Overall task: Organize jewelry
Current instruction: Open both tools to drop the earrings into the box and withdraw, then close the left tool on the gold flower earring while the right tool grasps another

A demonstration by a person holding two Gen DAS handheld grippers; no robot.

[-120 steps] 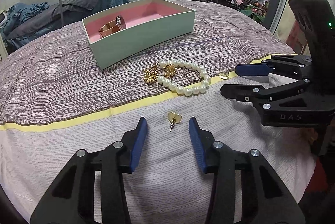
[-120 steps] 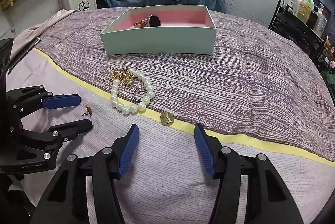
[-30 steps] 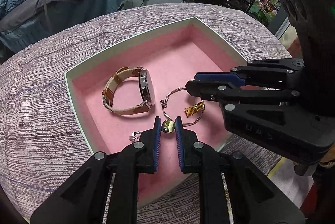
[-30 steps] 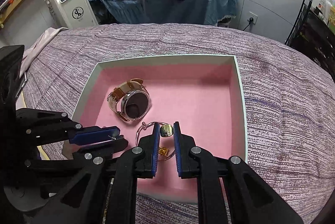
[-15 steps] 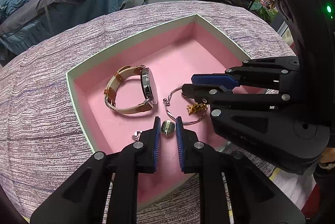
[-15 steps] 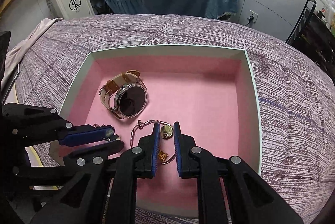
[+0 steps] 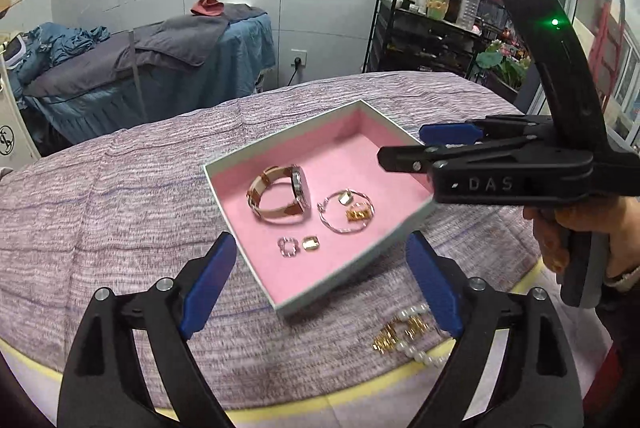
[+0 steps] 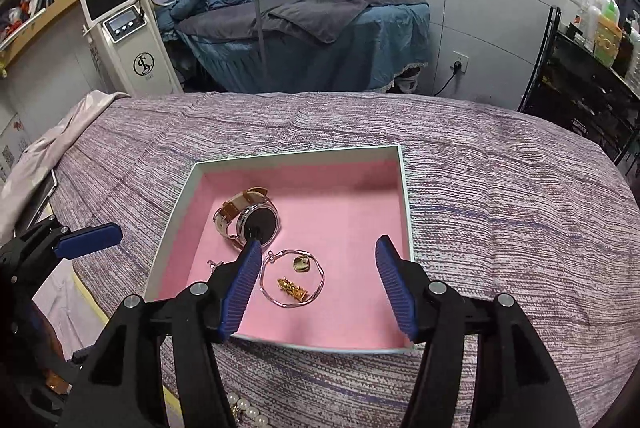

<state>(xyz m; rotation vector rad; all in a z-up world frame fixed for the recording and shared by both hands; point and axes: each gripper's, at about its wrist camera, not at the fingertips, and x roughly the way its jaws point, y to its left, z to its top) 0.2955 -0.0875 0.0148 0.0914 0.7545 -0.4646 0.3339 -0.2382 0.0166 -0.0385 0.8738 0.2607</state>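
Holding both grippers above the bed, I see the left gripper (image 7: pixel 320 286) and right gripper (image 8: pixel 318 284) with jaws released, grasping nothing. The watch (image 8: pixel 248 218), bangle (image 8: pixel 291 283) and small gold pieces lie inside the pink-lined box (image 8: pixel 405 196); the pearl bracelet (image 7: pixel 416 344) lies outside on the bedspread (image 8: pixel 500 228).

A tan-strapped wristwatch (image 7: pixel 280 197) is lying in the pink-lined box (image 7: pixel 224 206), frame centre; a pearl bracelet (image 7: pixel 416 342) is lying lower right, outside.

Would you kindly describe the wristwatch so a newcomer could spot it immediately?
Find the pale green box with pink lining on the purple striped bedspread. The round dark-faced wristwatch with a tan leather strap lies in its left half. It is the largest piece there, far bulkier than the thin silver wire bangle beside it.
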